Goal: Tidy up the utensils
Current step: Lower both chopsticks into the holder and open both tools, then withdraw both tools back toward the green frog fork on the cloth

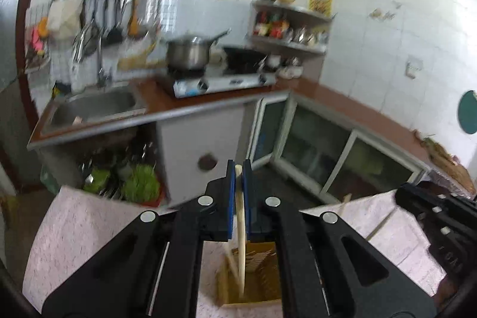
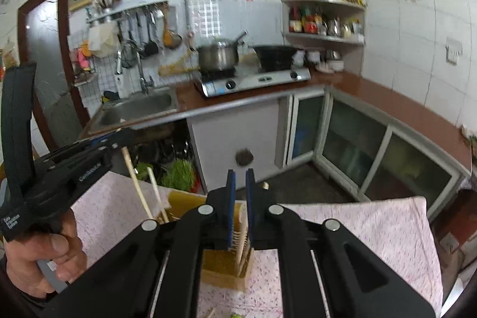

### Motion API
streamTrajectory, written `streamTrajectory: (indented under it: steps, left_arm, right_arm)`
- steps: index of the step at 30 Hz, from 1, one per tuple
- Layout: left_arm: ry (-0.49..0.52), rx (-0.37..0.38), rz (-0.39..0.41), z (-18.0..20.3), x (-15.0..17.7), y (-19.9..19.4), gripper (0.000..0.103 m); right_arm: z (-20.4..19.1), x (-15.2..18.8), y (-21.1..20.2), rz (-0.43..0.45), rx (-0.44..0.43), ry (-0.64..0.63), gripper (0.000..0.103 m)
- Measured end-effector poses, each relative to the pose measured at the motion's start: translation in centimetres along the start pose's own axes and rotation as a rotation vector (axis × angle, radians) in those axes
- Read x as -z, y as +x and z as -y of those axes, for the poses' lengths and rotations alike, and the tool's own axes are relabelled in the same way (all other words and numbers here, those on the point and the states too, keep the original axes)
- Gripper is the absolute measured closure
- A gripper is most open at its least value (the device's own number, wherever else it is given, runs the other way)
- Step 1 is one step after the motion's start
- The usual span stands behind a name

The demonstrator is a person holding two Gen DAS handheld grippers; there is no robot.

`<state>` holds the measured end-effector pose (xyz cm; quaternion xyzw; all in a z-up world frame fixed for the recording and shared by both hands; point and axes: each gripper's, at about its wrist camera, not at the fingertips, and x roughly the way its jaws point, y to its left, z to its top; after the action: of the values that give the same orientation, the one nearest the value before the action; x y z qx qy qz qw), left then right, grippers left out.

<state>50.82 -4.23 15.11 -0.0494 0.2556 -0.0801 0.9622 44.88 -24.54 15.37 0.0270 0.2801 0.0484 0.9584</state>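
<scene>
My left gripper (image 1: 238, 169) is shut on a pale wooden chopstick (image 1: 241, 228). The stick hangs down into an open yellow box (image 1: 253, 303) on the table. From the right wrist view that left gripper (image 2: 119, 140) comes in from the left with its chopstick (image 2: 135, 184), and a second stick (image 2: 156, 192) leans in the box (image 2: 184, 201) beside it. My right gripper (image 2: 240, 187) hangs over the same box, jaws nearly together. A thin wooden chopstick (image 2: 238, 254) shows low between its pads and runs down into the box.
A pink speckled cloth covers the table (image 2: 357, 231). A hand (image 2: 44, 252) holds the left gripper's handle. Beyond the table are a floor gap, green plants (image 2: 179, 175), a counter with sink (image 2: 137, 106), a stove (image 2: 250, 81) with pot and wok, and glass-door cabinets (image 2: 357, 139).
</scene>
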Motion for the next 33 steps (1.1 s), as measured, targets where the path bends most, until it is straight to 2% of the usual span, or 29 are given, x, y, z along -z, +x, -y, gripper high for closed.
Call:
streamTrajectory:
  steps: [1, 2, 3, 4, 9, 11, 17, 21, 26, 33]
  left_arm:
    - [-0.008, -0.01, -0.019, -0.4, 0.3, 0.5, 0.085]
    - [-0.015, -0.026, -0.022, -0.9, 0.5, 0.8, 0.079]
    - [-0.016, -0.039, -0.017, -1.3, 0.6, 0.8, 0.074]
    - [-0.018, -0.043, -0.016, -1.6, 0.7, 0.7, 0.074]
    - [-0.019, -0.069, 0.006, -3.6, 2.5, -1.5, 0.073]
    - [-0.024, -0.095, 0.0, -4.6, 4.9, -2.8, 0.072]
    - [-0.062, -0.133, -0.053, -7.1, 12.4, -5.7, 0.065]
    - [-0.077, -0.153, -0.114, -7.5, 17.5, -7.1, 0.063]
    - [-0.046, -0.157, -0.115, -6.9, 20.9, -8.6, 0.063]
    - [-0.025, -0.134, -0.141, -6.5, 22.2, -8.4, 0.063]
  right_arm:
    - [0.2, 0.2, 0.1, 0.0, 0.004, 0.007, 0.089]
    - [0.8, 0.2, 0.1, 0.01, 0.009, 0.028, 0.083]
    - [1.1, 0.4, -0.1, 0.021, 0.012, 0.041, 0.069]
    - [1.6, 0.5, -0.4, 0.04, 0.015, 0.058, 0.065]
    - [2.6, 2.6, -1.9, 0.062, 0.049, 0.046, 0.065]
    - [3.3, 4.9, -2.5, 0.058, 0.083, 0.037, 0.065]
    - [5.0, 12.8, -3.9, -0.011, 0.109, 0.077, 0.065]
    - [4.7, 17.5, -5.0, -0.05, 0.141, 0.077, 0.065]
    - [3.8, 20.2, -6.0, -0.044, 0.144, 0.059, 0.065]
    - [3.9, 21.5, -6.7, -0.015, 0.149, 0.05, 0.065]
